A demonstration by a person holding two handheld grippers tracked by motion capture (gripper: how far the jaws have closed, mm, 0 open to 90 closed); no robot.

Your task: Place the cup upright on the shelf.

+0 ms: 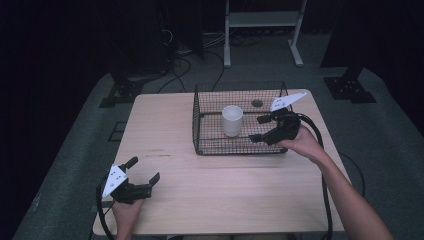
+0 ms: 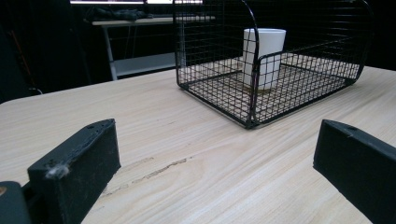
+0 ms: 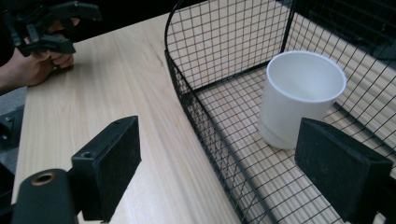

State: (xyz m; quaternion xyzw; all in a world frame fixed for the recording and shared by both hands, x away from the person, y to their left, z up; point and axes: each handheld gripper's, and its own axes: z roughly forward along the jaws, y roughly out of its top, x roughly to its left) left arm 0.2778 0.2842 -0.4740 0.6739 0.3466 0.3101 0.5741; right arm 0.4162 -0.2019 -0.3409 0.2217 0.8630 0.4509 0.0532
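High view: white cup (image 1: 232,120) stands upright inside wire basket (image 1: 240,120), just left of right gripper (image 1: 261,129), jaws apart at basket's right end. Left gripper (image 1: 144,170) also apart, resting on table (image 1: 165,130) w/ nothing held, well away. Right hand nearer

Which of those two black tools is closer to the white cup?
The right tool, held open at the wire basket where the white cup stands. The left tool, also open, rests far off near the table's front corner.
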